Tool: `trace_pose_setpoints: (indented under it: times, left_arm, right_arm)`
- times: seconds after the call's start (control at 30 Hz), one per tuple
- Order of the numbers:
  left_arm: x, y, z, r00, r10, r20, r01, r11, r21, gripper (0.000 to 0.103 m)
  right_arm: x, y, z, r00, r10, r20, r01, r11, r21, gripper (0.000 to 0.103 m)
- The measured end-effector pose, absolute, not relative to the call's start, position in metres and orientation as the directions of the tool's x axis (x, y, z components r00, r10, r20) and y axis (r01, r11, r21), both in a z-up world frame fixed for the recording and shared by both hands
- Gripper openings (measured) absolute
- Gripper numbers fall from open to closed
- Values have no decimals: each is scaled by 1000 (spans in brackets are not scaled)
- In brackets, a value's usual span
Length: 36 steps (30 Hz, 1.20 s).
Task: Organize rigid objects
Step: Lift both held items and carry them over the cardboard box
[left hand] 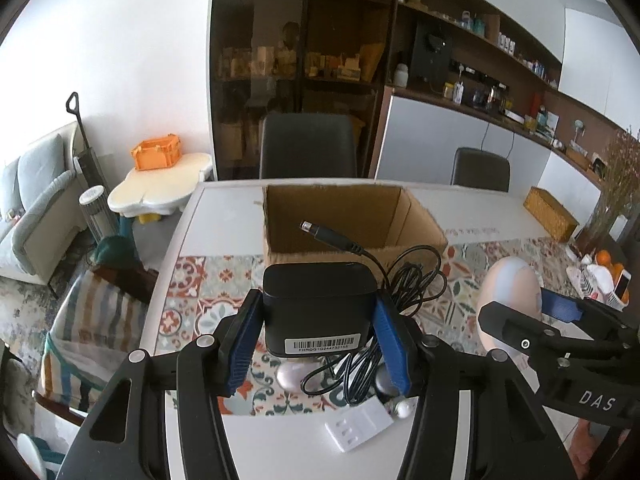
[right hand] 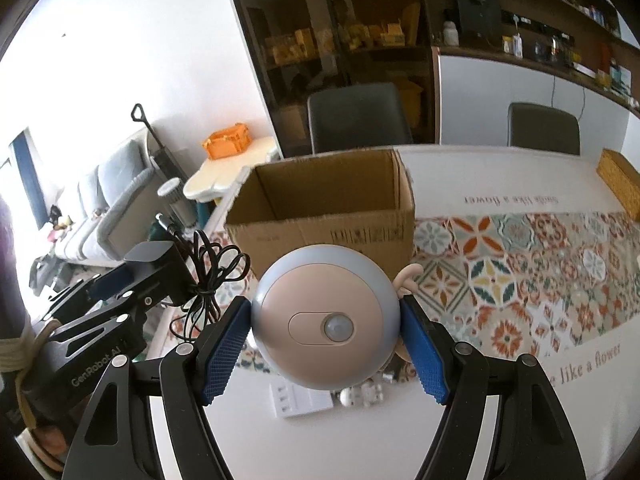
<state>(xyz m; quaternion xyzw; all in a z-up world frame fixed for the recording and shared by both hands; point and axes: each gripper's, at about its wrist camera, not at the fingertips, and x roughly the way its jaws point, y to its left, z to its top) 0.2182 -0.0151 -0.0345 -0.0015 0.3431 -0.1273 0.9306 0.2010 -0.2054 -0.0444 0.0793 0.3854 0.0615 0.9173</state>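
My left gripper (left hand: 318, 312) is shut on a black power adapter (left hand: 320, 304), held above the table; its black cable (left hand: 400, 292) hangs in loops off its right side, with the plug end (left hand: 310, 226) sticking up. In the right wrist view my right gripper (right hand: 326, 320) is shut on a round blue-and-pink night light (right hand: 326, 316), also lifted off the table. An open cardboard box (left hand: 340, 216) (right hand: 324, 196) stands beyond both grippers. The right gripper with the light (left hand: 516, 280) shows at the right of the left wrist view. The left gripper with the adapter (right hand: 156, 268) shows at the left of the right wrist view.
A white wall socket plate (left hand: 358, 426) (right hand: 300, 400) and small white rounded objects (right hand: 360, 394) lie on the white table (left hand: 288, 452) below the grippers. A patterned runner (right hand: 520, 276) crosses the table. A woven box (left hand: 550, 212) sits far right; chairs (left hand: 308, 146) stand behind.
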Motion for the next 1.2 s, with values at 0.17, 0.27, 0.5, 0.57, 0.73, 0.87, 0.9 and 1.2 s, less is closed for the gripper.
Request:
trace_pose_setpoints:
  times: [0.17,0.27,0.5,0.57,0.73,0.87,0.9,1.2]
  left_arm:
    - [229,-21,-21,749,-244,-616,243,966,-87,55]
    - [238,-25,-14,755,-246,-607,247,966,-83,55]
    - [265,-35,-2,760,-242,-603,249,966,-74,55]
    - [273,-38,2,763,-239,-600,246,967,-71,55]
    - [295,-46,7,754,-243,-610,250,965,-76,55]
    - [316,-52,8,738,-236,-632,247,966,-72,55]
    - [321,-52,8,732,-237,-638,245,966,-78,55]
    - [369,-68,0,680,-234,-695,259,963,-70,55]
  right_arm:
    - [213,-208,-31,718,184,-671,-69,979,194,74]
    - [222,-211,-25,728,184,-660,-75,979,190,74]
    - [244,-217,-15,742,186,-644,-78,978,192,74]
    - [252,-219,-12,741,189,-644,-80,978,194,74]
    - [273,-224,-3,753,176,-634,-83,981,173,74]
    - [292,-226,5,757,175,-629,-89,982,166,74]
    - [297,-226,6,757,173,-630,-88,982,165,74]
    - [339,-234,10,743,175,-646,-92,983,161,74]
